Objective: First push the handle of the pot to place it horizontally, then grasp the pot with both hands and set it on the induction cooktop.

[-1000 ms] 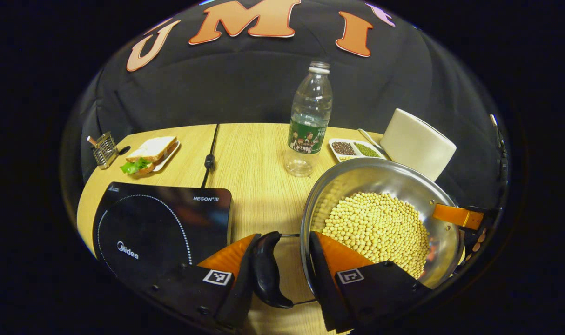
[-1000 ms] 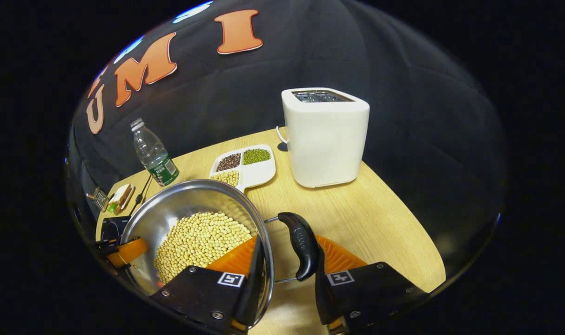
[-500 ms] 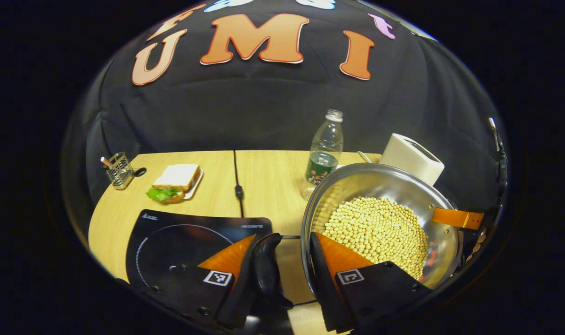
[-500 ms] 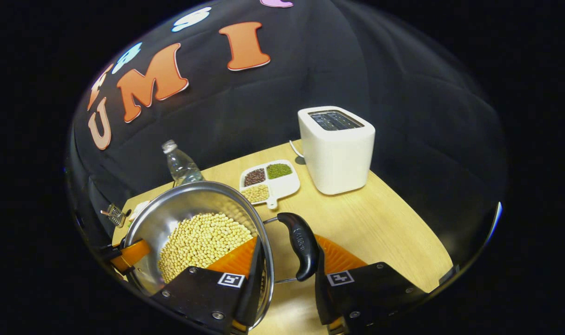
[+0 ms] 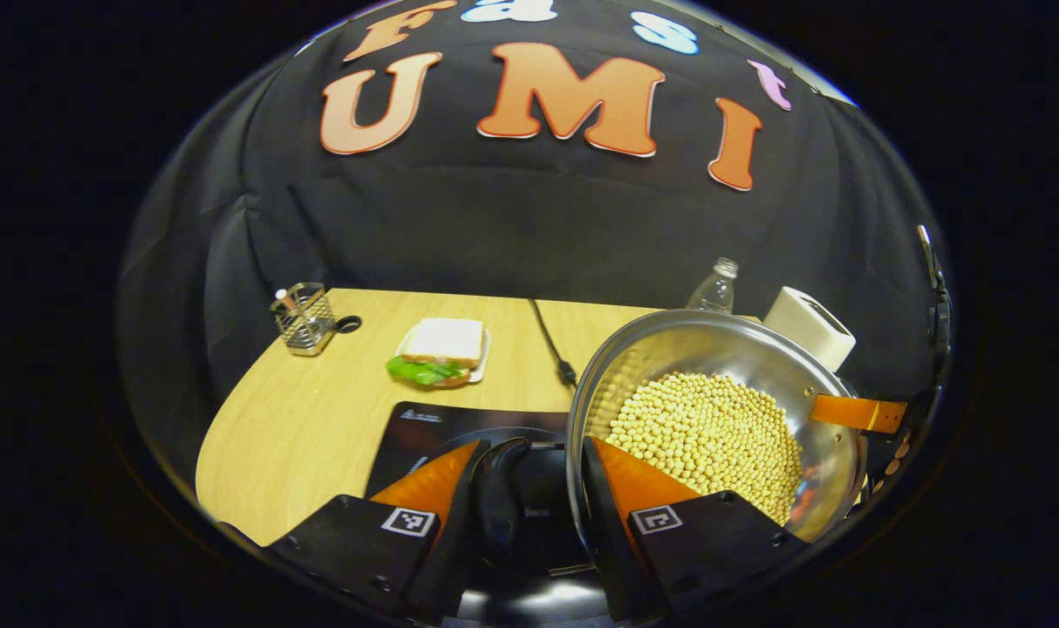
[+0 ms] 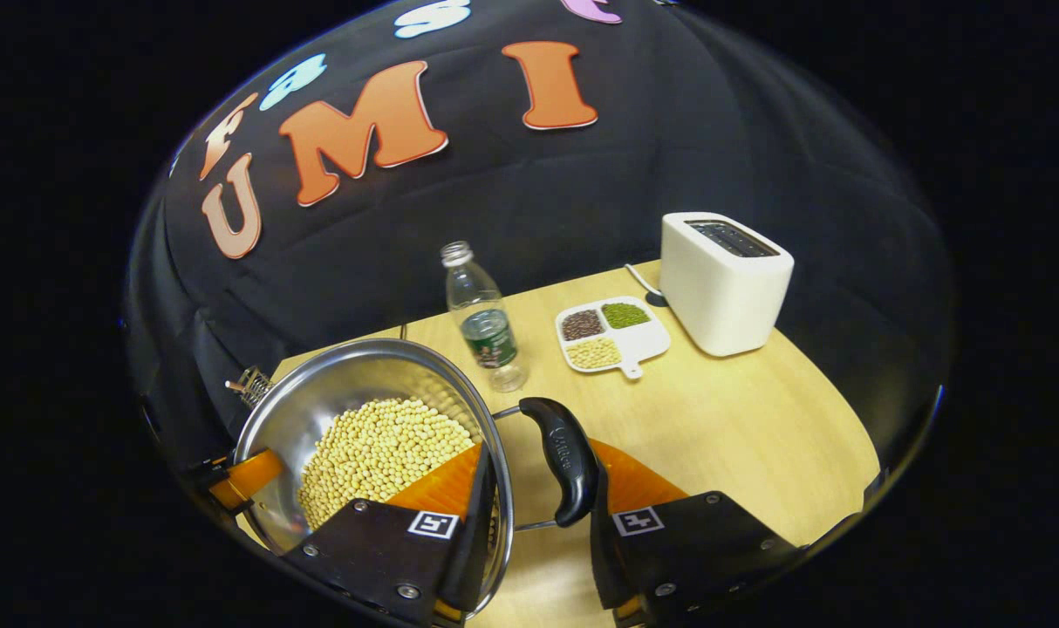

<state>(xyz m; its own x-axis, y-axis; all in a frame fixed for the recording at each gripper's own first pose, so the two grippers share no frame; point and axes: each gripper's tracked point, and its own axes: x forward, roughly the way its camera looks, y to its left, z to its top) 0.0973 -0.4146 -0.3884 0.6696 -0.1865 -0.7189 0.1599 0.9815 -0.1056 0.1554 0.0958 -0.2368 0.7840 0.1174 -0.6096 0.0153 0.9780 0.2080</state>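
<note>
Left gripper view: the left gripper (image 5: pixel 529 515) is clamped across the near wall of the round stainless-steel pot (image 5: pixel 713 410), one finger inside over the pale yellow soybeans (image 5: pixel 704 432), the other outside against the black curved side handle (image 5: pixel 499 506). A second ago bare wood lay beneath; now the glossy black induction cooktop (image 5: pixel 442 427) sits directly under the fingers. Table items have slid away and the view sits higher. Judgement: pot is airborne, carried sideways, nearly over the cooktop; lowering remains. The other gripper's finger (image 5: pixel 857 412) reaches over the far rim. Beyond: a white-bread sandwich with green lettuce (image 5: pixel 438 353), a wire-mesh holder (image 5: pixel 303 307), a black cable (image 5: pixel 554 344), pale wood-grain table (image 5: pixel 303 419).

Right gripper view: the right gripper (image 6: pixel 538 515) grips the opposite wall the same way, its black moulded handle (image 6: pixel 564 458) outside. Smooth white toaster (image 6: pixel 726 279), clear plastic bottle (image 6: pixel 486 318) and white divided dish of beans (image 6: pixel 612 336) have drifted rightward. The beans lie level, so the pot is held flat.
</note>
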